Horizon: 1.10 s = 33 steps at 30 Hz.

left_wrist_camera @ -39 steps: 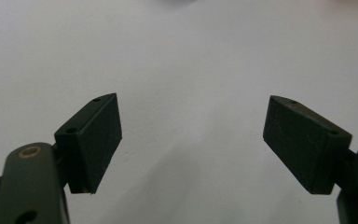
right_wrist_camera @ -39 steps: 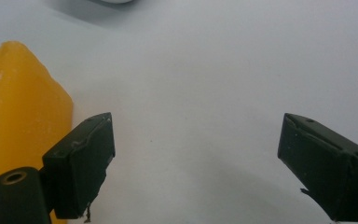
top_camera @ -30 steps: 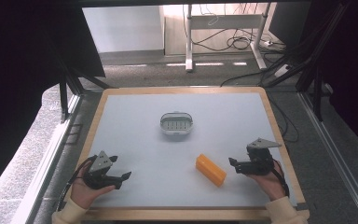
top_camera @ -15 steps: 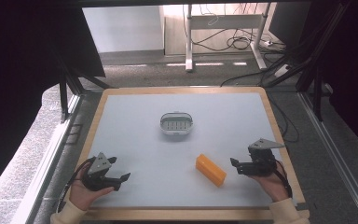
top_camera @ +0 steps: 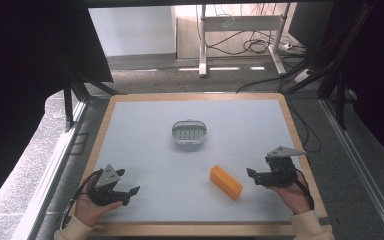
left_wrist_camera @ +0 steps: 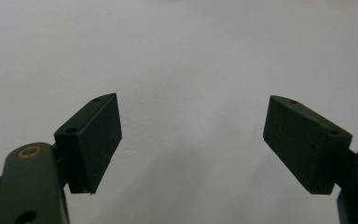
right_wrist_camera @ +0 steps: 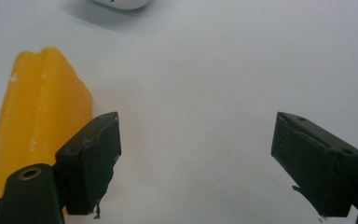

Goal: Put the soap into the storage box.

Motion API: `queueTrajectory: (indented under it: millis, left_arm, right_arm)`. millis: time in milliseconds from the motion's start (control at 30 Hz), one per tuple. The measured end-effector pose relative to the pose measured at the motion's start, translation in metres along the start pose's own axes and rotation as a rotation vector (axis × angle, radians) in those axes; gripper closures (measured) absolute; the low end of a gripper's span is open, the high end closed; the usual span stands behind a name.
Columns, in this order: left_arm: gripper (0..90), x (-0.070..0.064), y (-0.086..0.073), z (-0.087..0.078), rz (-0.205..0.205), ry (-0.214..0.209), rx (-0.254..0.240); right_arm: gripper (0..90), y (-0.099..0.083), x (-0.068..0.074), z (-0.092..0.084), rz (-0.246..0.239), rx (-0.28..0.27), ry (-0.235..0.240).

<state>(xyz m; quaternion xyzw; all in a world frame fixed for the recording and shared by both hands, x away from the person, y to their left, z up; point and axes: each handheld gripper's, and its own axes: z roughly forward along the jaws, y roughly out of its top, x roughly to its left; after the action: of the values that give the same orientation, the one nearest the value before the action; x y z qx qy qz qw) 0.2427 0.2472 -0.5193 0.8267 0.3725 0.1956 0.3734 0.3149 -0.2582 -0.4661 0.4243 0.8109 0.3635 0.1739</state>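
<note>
while both grippers gape empty, right gripper (top_camera: 252,175) nears a smooth orange block (top_camera: 226,182).

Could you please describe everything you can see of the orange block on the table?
The orange block is a long, bar-shaped piece in a waxy-looking yellow-orange, with rounded edges and a shallow groove along its top, seen in the right gripper view. It lies flat on the pale table, set at a slant, nearer the person than the small white dish. Nothing grips it: the right claw is open just beside it.
</note>
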Motion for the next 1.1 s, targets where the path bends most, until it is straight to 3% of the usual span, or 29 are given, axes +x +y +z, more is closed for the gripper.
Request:
queueTrajectory:
  millis: [567,1100]
  left_arm:
    - [19.5,0.002,-0.002,-0.003,-0.012,-0.007,-0.017]
    - [19.5,0.004,-0.003,-0.003,-0.015,-0.002,-0.011]
  right_arm:
    - [19.6,0.033,0.017,-0.004,-0.042,0.028,0.039]
    - [19.7,0.050,0.029,-0.006,-0.085,0.036,0.079]
